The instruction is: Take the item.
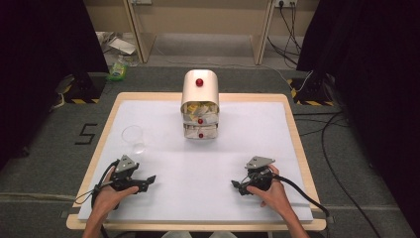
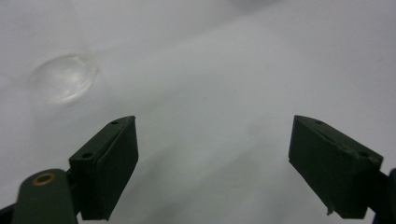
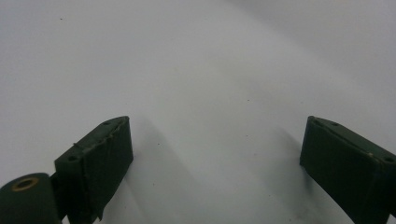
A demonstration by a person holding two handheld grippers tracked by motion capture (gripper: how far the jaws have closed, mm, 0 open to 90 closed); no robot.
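Note:
A small cream cabinet (image 1: 200, 104) with red knobs stands at the table's far middle, its upper drawers showing pale wrapped contents. A clear glass cup (image 1: 133, 138) sits on the white mat at the left, and appears in the left gripper view as a blurred glass cup (image 2: 64, 78) ahead and to the left. My left gripper (image 1: 148, 181) rests low near the front left, open, with nothing between its jaws. My right gripper (image 1: 236, 186) rests near the front right, open over bare mat. In their own views the left gripper (image 2: 212, 158) and right gripper (image 3: 215, 163) have jaws spread wide.
The white mat (image 1: 198, 163) covers a wooden table (image 1: 292, 124). Cables (image 1: 307, 193) trail from both grippers off the front edge. Beyond the table are a grey floor, black curtains, stand bases with hazard tape and a green bottle (image 1: 118, 69).

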